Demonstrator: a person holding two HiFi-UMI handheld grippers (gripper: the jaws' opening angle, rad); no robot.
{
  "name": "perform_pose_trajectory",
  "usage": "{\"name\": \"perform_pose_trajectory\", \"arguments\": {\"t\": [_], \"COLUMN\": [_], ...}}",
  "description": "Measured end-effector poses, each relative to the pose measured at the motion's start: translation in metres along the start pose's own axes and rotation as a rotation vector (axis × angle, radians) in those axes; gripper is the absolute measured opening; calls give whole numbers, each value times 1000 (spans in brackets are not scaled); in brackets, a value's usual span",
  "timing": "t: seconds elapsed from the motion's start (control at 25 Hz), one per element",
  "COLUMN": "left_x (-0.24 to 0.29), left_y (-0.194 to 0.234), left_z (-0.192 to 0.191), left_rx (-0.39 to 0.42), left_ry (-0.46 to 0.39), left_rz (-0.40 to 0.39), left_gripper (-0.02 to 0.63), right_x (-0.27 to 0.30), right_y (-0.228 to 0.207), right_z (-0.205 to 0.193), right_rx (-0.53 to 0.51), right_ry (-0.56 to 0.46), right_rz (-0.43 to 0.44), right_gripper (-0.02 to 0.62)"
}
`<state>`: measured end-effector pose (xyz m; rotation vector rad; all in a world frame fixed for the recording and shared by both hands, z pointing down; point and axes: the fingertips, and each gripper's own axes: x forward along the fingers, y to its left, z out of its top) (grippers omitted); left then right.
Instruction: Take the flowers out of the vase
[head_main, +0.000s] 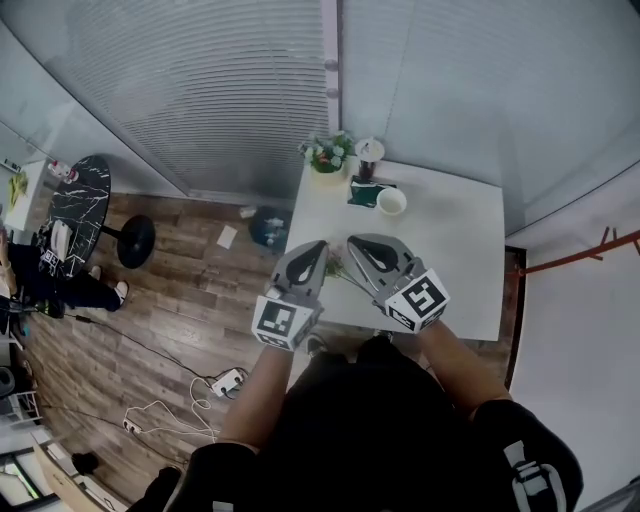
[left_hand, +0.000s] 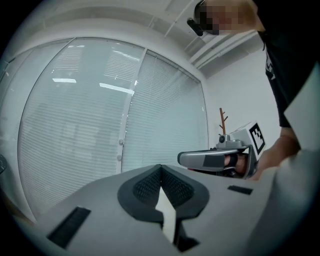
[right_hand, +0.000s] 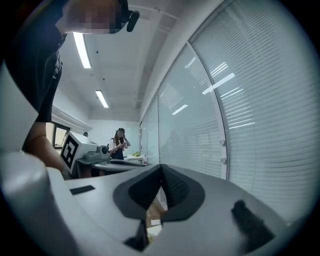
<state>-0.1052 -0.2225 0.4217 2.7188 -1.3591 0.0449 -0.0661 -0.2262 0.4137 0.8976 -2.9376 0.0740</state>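
Your target sits at the far left corner of the white rectangular surface (head_main: 460, 250): a small bunch of white and pink flowers with green leaves (head_main: 329, 150), standing in a short yellowish vase (head_main: 326, 170). From the head view it lies straight ahead of both grippers and well apart from them, lower down, with bare surface between.

You hold the left gripper (head_main: 322, 244) and the right gripper (head_main: 350, 241) side by side, near your body, both pointing about level toward the window blinds. The flowers line up a little more with the left gripper, so I judge that hand marginally nearer. A dark cup with a white lid (head_main: 369, 155) stands just beside the flowers on the right, and a white round cup (head_main: 391, 202) sits nearer you on that side, so a reach with the right hand has to pass them.

The stems appear to stand upright in the vase, so their long axis runs up and down. Level jaws would cross them and could take them from the side.

The left gripper (left_hand: 161, 167) has its jaws pressed together with nothing between them, and so does the right gripper (right_hand: 161, 167).

A small pale sprig-like thing (head_main: 336, 264) shows on the surface between the two grippers. It is too small to tell what it is.
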Motion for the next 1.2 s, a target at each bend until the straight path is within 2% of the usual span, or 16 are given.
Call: {"name": "perform_pose_trajectory", "arguments": {"t": [0.36,1.2], "left_x": [8,19], "left_y": [-16,-30], "left_z": [21,22], "left_rx": [25,50], "left_ry": [-16,-5], "left_rz": [-20,-38], "left_gripper": [11,11], "right_x": [-17,-38], "right_y": [-7,-18], "right_z": [11,5], "right_rx": [-19,-14], "right_ry": [-19,-7], "right_rz": [-5,-40], "right_gripper": [20,18]}}
